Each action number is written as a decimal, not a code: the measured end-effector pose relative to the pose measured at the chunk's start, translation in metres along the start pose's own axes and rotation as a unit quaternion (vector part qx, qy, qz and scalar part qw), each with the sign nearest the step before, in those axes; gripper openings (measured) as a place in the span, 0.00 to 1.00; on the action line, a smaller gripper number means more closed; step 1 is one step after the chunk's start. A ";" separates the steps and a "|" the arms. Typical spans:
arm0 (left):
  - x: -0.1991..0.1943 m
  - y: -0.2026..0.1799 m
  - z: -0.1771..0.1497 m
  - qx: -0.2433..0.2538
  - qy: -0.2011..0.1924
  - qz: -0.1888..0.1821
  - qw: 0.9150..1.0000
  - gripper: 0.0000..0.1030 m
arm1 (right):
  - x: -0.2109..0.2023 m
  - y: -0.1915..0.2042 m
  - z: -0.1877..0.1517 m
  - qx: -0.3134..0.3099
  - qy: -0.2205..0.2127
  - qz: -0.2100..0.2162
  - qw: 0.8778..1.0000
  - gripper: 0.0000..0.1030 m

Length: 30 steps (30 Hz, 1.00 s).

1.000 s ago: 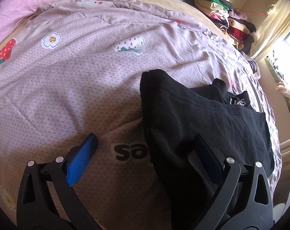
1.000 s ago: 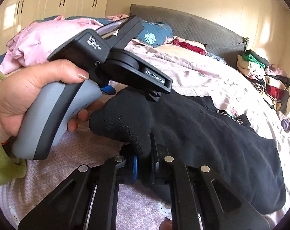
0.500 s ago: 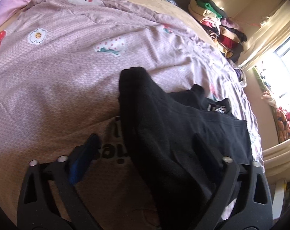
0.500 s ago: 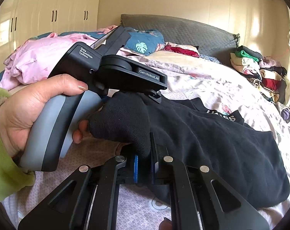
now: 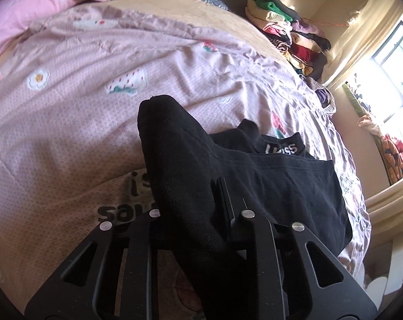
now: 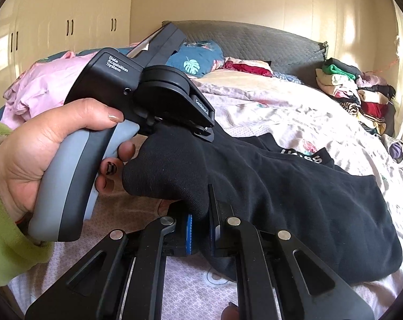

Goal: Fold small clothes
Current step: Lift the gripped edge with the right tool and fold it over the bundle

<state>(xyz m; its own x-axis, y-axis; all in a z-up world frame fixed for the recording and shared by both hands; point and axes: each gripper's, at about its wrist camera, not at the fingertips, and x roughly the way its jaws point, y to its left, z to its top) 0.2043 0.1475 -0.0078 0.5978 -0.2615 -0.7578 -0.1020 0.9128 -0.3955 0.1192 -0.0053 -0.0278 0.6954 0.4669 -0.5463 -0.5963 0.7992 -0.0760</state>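
Pink bedspread (image 5: 68,112) underlies the black garment (image 5: 268,186), clamped by left tongs (image 5: 190,210) and right tongs (image 6: 201,229).

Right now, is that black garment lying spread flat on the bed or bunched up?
Bunched up. One end of the black garment is lifted off the bedspread, pinched in both the left gripper and the right gripper; the rest lies rumpled.

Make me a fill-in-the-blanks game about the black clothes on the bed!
1. Both tools are shut on the ____ garment.
2. The left tool and right tool each pinch the garment's ____ near their camera.
3. The bedspread under the garment is mostly ____.
4. The stack of folded clothes sits at the bed's far ____ corner.

Answers: black; fabric; pink; right
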 end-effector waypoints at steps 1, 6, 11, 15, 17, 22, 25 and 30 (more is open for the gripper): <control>-0.002 -0.003 0.000 0.003 -0.002 0.000 1.000 0.13 | -0.002 -0.001 0.000 0.002 -0.002 -0.002 1.000 0.07; -0.011 -0.019 0.003 0.020 -0.016 0.004 1.000 0.13 | -0.013 -0.010 0.000 0.015 -0.012 -0.010 1.000 0.07; -0.018 -0.036 0.003 0.036 -0.028 0.012 0.999 0.13 | -0.022 -0.019 -0.001 0.026 -0.021 -0.021 0.999 0.07; -0.022 -0.049 0.004 0.041 -0.034 0.010 0.999 0.13 | -0.029 -0.026 -0.001 0.036 -0.026 -0.027 0.999 0.07; -0.023 -0.055 0.004 0.045 -0.037 0.011 0.998 0.13 | -0.033 -0.030 -0.001 0.042 -0.029 -0.029 0.998 0.07; -0.027 -0.073 0.004 0.056 -0.043 0.010 0.997 0.13 | -0.042 -0.041 -0.003 0.056 -0.036 -0.037 0.997 0.07; -0.027 -0.085 0.005 0.062 -0.047 0.008 0.997 0.13 | -0.047 -0.048 -0.004 0.066 -0.039 -0.041 0.996 0.07; -0.026 -0.106 0.005 0.078 -0.051 0.005 0.996 0.13 | -0.056 -0.058 -0.007 0.082 -0.043 -0.049 0.995 0.07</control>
<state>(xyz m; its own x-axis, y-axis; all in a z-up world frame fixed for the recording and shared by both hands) 0.2032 0.0587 0.0562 0.6762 -0.2265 -0.7010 0.0114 0.9547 -0.2974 0.1121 -0.0806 0.0014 0.7825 0.4085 -0.4699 -0.4553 0.8902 0.0157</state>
